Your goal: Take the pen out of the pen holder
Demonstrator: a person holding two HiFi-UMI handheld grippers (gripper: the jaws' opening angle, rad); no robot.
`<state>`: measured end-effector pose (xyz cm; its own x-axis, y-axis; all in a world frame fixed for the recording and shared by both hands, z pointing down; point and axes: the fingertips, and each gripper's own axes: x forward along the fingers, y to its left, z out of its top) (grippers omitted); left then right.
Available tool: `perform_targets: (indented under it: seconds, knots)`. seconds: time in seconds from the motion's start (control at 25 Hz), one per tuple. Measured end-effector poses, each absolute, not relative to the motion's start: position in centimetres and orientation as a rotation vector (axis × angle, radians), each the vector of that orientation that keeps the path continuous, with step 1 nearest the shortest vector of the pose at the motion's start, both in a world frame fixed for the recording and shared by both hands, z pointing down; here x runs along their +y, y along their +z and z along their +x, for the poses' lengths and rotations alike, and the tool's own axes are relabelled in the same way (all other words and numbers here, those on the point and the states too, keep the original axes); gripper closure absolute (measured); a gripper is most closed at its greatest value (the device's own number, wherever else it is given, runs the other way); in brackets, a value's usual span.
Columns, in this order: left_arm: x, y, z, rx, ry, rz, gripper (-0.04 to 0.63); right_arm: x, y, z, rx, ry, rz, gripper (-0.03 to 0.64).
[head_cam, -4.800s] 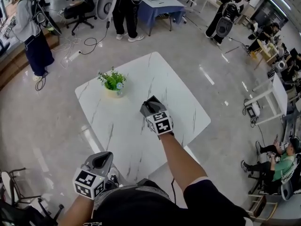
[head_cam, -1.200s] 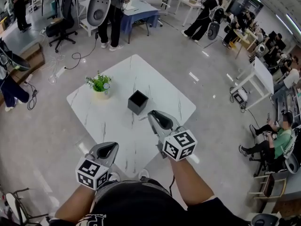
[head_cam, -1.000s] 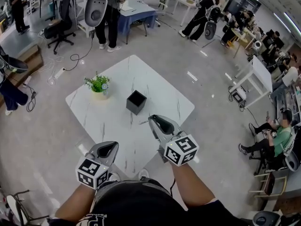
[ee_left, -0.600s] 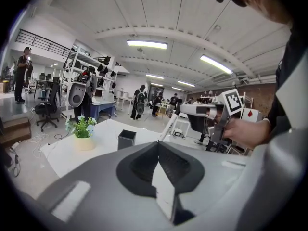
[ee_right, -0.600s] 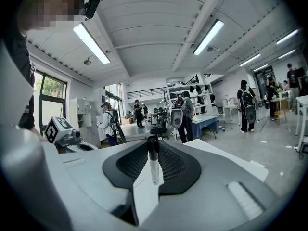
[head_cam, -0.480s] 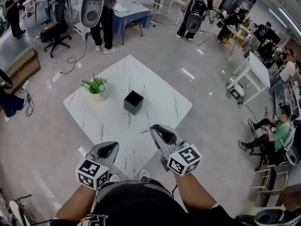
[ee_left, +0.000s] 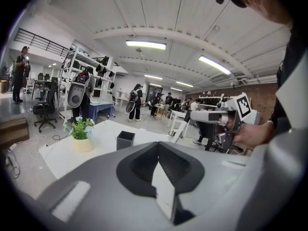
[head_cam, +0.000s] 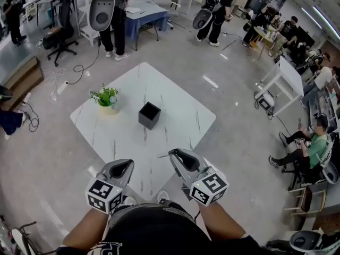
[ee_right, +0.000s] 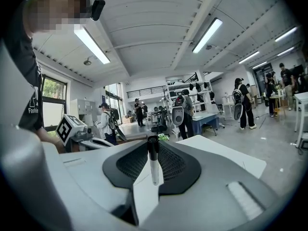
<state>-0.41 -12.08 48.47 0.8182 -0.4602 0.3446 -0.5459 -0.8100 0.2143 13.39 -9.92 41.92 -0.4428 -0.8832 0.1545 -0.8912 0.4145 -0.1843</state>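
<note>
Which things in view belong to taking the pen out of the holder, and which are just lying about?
Job in hand: pen, held in the right gripper; black pen holder on the white table.
Lying about: potted plant on the same table; left gripper, shut and empty.

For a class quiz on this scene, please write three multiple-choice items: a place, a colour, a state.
1. Where is the pen? A in the pen holder; B in the right gripper; C in the left gripper.
2. The pen holder's colour? A black; B red; C white.
3. The left gripper's jaws? A together, empty; B wide apart; C on the pen.
Answers: 1 B, it stands between that gripper's jaws; 2 A, the box is black; 3 A, the pads meet with nothing between.
</note>
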Motion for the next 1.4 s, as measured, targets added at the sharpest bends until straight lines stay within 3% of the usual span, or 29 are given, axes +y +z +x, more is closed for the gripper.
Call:
perform_targets:
  seconds: [1.4]
  knots:
    - [-11.5, 48.3, 0.5, -0.732, 0.413, 2.714, 0.538, -8.6, 45.9, 12.2, -2.564, 0.475, 1.563, 0.552]
